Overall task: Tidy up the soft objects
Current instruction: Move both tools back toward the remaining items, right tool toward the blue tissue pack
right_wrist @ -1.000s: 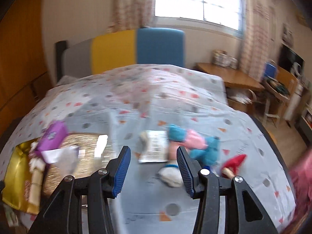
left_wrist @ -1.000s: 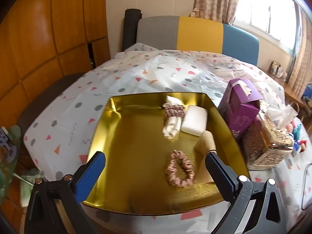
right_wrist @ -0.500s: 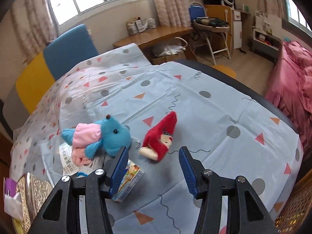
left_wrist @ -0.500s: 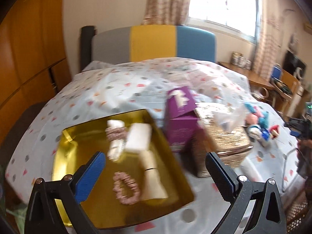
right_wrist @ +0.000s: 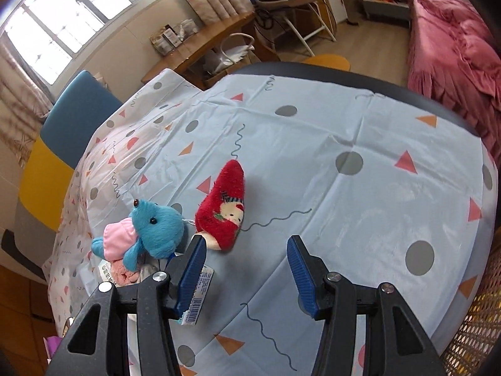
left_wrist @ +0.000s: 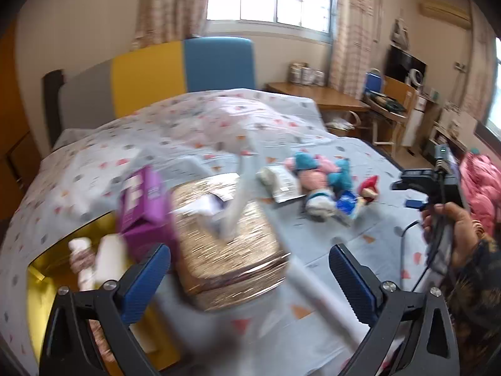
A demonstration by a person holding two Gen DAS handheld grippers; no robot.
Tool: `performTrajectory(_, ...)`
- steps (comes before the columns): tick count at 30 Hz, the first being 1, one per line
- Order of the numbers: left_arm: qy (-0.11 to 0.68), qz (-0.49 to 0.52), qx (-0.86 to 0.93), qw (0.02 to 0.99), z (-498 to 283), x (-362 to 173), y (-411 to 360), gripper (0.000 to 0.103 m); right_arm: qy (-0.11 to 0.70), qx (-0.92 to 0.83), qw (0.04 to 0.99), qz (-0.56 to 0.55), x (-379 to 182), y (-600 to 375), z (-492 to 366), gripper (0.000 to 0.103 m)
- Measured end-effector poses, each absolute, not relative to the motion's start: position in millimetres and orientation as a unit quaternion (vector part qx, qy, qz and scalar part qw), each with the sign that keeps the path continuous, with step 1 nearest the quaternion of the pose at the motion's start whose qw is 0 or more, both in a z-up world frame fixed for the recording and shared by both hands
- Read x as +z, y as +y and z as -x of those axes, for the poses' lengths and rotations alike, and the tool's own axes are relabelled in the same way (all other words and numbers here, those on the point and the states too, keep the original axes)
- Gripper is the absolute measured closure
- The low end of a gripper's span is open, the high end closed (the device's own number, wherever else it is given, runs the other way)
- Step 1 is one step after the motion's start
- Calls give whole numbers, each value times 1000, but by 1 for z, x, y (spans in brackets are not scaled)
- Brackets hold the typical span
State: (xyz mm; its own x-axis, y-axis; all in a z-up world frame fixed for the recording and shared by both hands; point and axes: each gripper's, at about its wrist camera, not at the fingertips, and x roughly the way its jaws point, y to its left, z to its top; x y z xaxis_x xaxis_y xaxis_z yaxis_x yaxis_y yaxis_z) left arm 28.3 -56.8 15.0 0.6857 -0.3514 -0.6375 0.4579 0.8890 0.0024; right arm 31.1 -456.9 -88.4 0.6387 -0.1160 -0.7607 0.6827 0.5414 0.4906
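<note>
In the right wrist view a red plush slipper (right_wrist: pixel 222 210) lies on the patterned cloth just beyond my right gripper (right_wrist: pixel 245 271), off its left finger. That gripper is open and holds nothing. A blue and pink plush toy (right_wrist: pixel 153 230) lies left of the slipper, over a small packet (right_wrist: pixel 197 294). The left wrist view is blurred. My left gripper (left_wrist: pixel 249 282) is wide, its jaws closing on nothing. It hangs over the gold tray (left_wrist: pixel 39 285), where pale soft items (left_wrist: pixel 90 260) lie. The plush toys (left_wrist: pixel 319 175) lie far ahead, and a hand (left_wrist: pixel 454 228) holds the right gripper (left_wrist: pixel 435 185).
A purple box (left_wrist: pixel 144 206) and a glittery gold tissue box (left_wrist: pixel 225 244) stand between the tray and the toys. The table's dark rim (right_wrist: pixel 391 81) curves close on the right, with a pink bedspread (right_wrist: pixel 454 47) and a chair (right_wrist: pixel 281 0) beyond it.
The left view has swung right, from the tray toward the boxes and toys. The right gripper has rolled and sunk closer to the red slipper, which now lies just ahead of its left finger.
</note>
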Motion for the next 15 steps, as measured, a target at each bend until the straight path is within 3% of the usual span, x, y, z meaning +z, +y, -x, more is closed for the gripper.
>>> performTrajectory(6, 372, -88, -271, 884, -59, 4, -133, 19, 345, -230, 810, -415, -86, -455, -32, 49)
performTrajectory(15, 446, -90, -264, 850, -116, -57, -209, 37, 358, -202, 804, -429, -90, -453, -36, 49)
